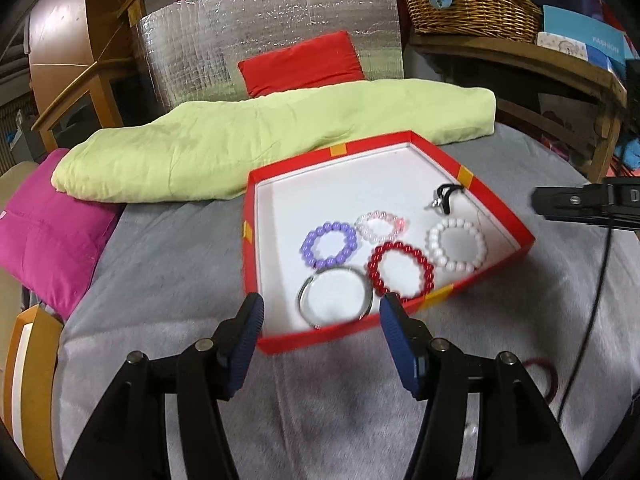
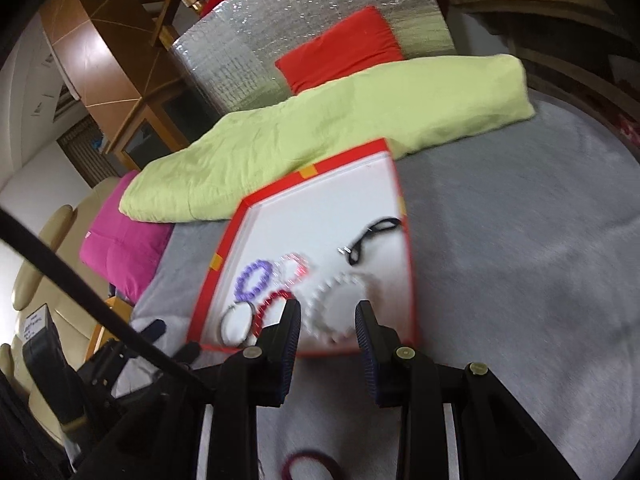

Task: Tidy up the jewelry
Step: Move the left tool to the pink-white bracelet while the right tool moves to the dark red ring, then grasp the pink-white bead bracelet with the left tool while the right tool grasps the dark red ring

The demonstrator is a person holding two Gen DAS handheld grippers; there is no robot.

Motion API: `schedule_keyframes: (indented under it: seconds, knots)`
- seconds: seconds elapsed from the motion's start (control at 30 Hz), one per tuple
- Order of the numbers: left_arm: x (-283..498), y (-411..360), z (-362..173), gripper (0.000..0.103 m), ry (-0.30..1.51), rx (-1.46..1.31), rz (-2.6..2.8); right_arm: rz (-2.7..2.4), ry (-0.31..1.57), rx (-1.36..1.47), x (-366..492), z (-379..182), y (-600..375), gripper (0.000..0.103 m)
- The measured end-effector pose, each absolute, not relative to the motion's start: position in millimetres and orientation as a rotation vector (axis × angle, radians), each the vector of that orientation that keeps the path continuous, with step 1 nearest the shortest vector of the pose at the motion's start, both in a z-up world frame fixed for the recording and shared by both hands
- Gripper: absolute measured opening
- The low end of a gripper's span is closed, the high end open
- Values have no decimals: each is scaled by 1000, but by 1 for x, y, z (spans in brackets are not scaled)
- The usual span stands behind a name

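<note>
Left gripper [image 1: 322, 314] hangs wide and empty over the red box's [image 1: 496, 208] near rim, the silver bangle [image 1: 335, 295] just beyond its tips. Right gripper [image 2: 328, 322], narrower and seemingly empty through the blur, hovers by the white bracelet [image 2: 340, 308]. Either could snag the low rim and tip the box, spilling the bracelets onto the grey blanket [image 1: 168, 264].

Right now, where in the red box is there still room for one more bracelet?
The far white floor of the red box is bare, between the back wall and the pink bracelet, left of the black cord. The near half is crowded: purple bracelet, silver bangle, red bracelet, white bracelet.
</note>
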State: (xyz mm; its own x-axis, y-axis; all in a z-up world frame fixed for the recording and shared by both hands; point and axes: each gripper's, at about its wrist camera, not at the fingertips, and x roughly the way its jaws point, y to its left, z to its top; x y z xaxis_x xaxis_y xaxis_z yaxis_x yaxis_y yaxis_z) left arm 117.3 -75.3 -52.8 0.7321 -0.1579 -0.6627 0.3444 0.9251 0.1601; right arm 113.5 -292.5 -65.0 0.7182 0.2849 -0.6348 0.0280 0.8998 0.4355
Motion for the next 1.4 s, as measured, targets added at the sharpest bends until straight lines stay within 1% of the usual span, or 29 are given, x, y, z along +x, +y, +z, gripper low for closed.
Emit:
schedule_keyframes:
  seconds: [0.23,0.53,0.7,0.97,1.03,1.07,1.1,1.17,1.2,1.23,1.3,1.4]
  knots:
    - [99,-62,-58,62,751,246,-280,125,833,465,75,-80,-299,31]
    - [71,-58,-74,62,835,227,-311,158,942,386,42,-105,-267,32]
    - [61,-58,-80,62,878,200,-353,172,990,331,42,-117,-251,32]
    - [57,-68,-88,62,932,225,-447,128,1001,270,54,-124,-242,32]
    - [57,-70,-89,62,947,220,-484,116,998,234,55,-124,-238,29]
    - [56,-71,-90,62,950,222,-498,106,994,210,55,-125,-235,24]
    - [55,-73,-90,62,951,229,-512,102,992,196,56,-125,-233,17]
    - [53,-77,-91,60,952,247,-532,93,992,165,57,-125,-230,11]
    - [52,-79,-91,56,952,255,-542,93,991,161,57,-125,-229,9]
    - [51,-82,-93,46,956,262,-557,93,988,154,57,-125,-228,9]
    - [52,-85,-97,36,976,270,-573,87,983,150,58,-125,-227,8]
    - [55,-89,-104,31,992,295,-567,84,978,174,58,-124,-229,8]
